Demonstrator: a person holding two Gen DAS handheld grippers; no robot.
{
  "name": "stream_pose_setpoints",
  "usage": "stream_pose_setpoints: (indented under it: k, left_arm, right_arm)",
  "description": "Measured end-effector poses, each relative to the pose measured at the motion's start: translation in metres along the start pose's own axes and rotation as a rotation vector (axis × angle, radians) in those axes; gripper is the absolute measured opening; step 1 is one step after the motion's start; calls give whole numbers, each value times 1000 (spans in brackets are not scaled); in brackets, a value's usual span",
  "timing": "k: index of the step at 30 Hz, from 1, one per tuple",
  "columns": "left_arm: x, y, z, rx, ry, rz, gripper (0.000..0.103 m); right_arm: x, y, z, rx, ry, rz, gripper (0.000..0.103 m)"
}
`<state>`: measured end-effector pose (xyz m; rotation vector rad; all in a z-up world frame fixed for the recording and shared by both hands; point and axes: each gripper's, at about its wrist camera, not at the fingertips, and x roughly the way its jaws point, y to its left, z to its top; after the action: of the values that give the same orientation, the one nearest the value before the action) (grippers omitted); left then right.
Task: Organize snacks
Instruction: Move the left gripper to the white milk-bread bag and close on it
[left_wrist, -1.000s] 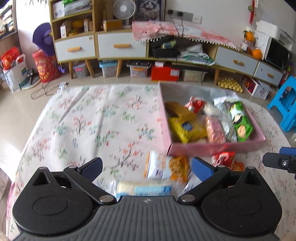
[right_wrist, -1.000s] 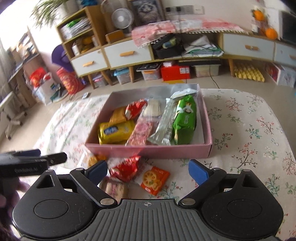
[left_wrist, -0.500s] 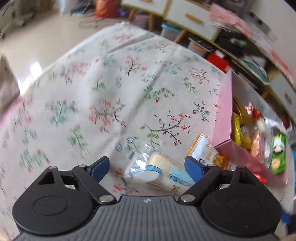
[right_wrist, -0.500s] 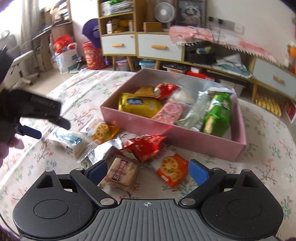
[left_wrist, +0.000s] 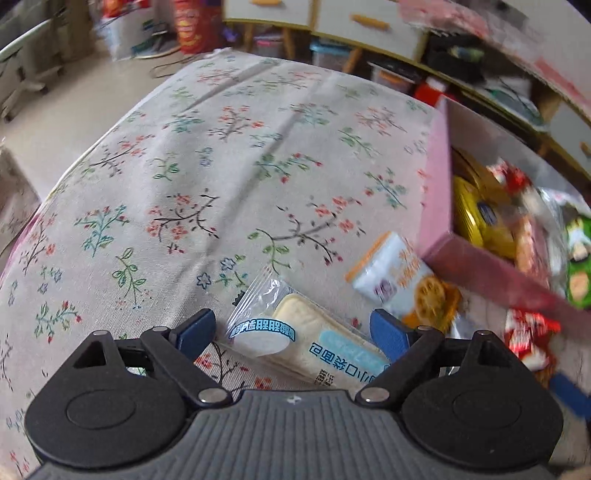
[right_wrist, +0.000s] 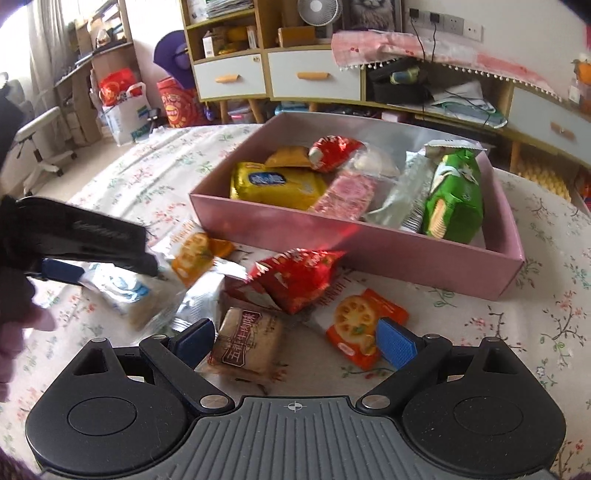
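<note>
Box (right_wrist: 369, 254) ahead part-filled; five packets remained loose on counter (left_wrist: 221, 166). Left tool (left_wrist: 291, 332) open, empty, astride bread (left_wrist: 314, 343). Right tool (right_wrist: 295, 339) open, empty, over biscuit (right_wrist: 245, 341).

1. Worktop cloth (left_wrist: 221, 155): cream, printed with red, green and blue blossom sprigs on dark twigs.
2. Box (right_wrist: 369, 236): plain pink walls, pale grey inside.
3. Bread packet (left_wrist: 314, 343): clear wrap with light blue panels over a cream bun.
4. Cracker packet (left_wrist: 399, 280): white, orange edge, golden cracker print.
5. Red wrapper (right_wrist: 295, 277): glossy red with white.
6. Brown packet (right_wrist: 245, 341): tan with dark brown lettering.
7. Orange packet (right_wrist: 364, 317): orange, yellow cracker print.
8. Green packet (right_wrist: 454, 195): bright green.
9. Yellow packet (right_wrist: 277, 184): yellow with a blue label.
10. Left claw (left_wrist: 291, 330) and right claw (right_wrist: 293, 338): black arms, blue pads.
</note>
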<state>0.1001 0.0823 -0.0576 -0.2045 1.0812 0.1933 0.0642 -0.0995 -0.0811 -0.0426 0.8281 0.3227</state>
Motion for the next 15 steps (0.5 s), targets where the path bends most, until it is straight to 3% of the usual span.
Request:
stream_pose_setpoints:
  k: [8, 15]
  left_arm:
    - [-13, 15, -22, 248, 36, -72, 90]
    - [-28, 36, -36, 255, 47, -116, 90]
  right_arm:
    - [-3, -7, -10, -62, 30, -37, 96]
    - [-12, -8, -21, -88, 42, -22, 96]
